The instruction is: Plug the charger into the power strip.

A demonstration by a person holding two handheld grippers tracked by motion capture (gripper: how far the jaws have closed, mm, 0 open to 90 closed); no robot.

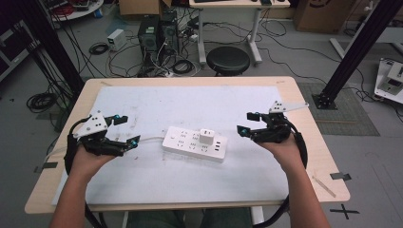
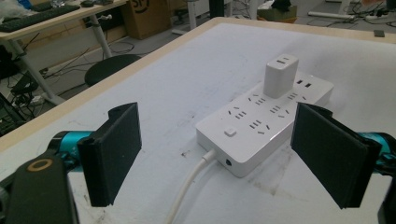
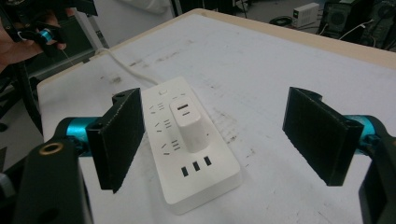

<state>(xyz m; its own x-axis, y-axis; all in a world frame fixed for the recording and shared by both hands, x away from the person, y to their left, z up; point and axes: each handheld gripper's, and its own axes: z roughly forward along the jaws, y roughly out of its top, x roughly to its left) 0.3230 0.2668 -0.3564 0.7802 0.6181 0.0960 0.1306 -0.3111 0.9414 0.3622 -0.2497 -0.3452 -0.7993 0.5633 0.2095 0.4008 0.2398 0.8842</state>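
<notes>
White power strip [image 1: 195, 143] at the centre of the frame, small white charger [image 1: 206, 137] plugged upright into it. Left gripper [image 1: 124, 131] at mid-left, right gripper [image 1: 246, 123] at mid-right, both gaping wide, holding nothing, apart from the strip. Likely risks: pulling the charger without pinning the strip, lifting or dragging the whole strip; gripping off-centre, tilting the charger; snagging the white cord [image 2: 189, 186].

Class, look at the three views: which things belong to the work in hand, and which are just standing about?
In the job:
white rectangular plastic power strip
white cube-shaped charger plugged into it
left gripper, open
right gripper, open

Just about:
round black stool
black computer tower on the floor
brown cardboard box
</notes>
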